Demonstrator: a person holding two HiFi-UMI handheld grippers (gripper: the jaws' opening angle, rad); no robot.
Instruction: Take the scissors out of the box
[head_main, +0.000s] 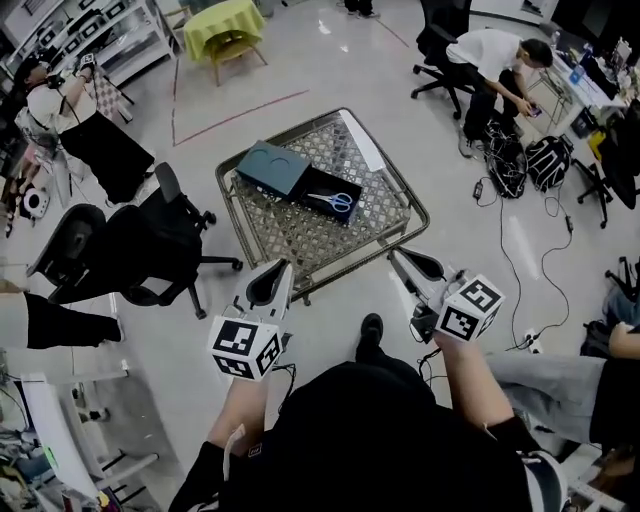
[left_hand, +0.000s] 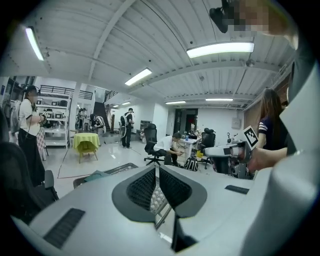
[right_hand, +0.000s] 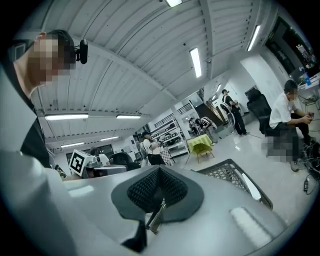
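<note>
**Scissors in the open box, both claws short of the desk**

A wire-mesh desk (head_main: 300, 243) stands on the shiny floor ahead of the person. On its far part lies a dark open box (head_main: 312, 184), with a teal lid (head_main: 272, 167) touching it on the left. The left claw (head_main: 284, 266) and the right claw (head_main: 394, 253) are held in the air on the person's side of the desk, near its closest edge and well apart from the box. Both point towards the desk. In each gripper view the ribbed pads meet at the tips with nothing caught between them, so both claws are closed and empty. The scissors (head_main: 337, 201), with light blue handles, lie flat inside the box, beyond both claws and roughly between their lines.
</note>
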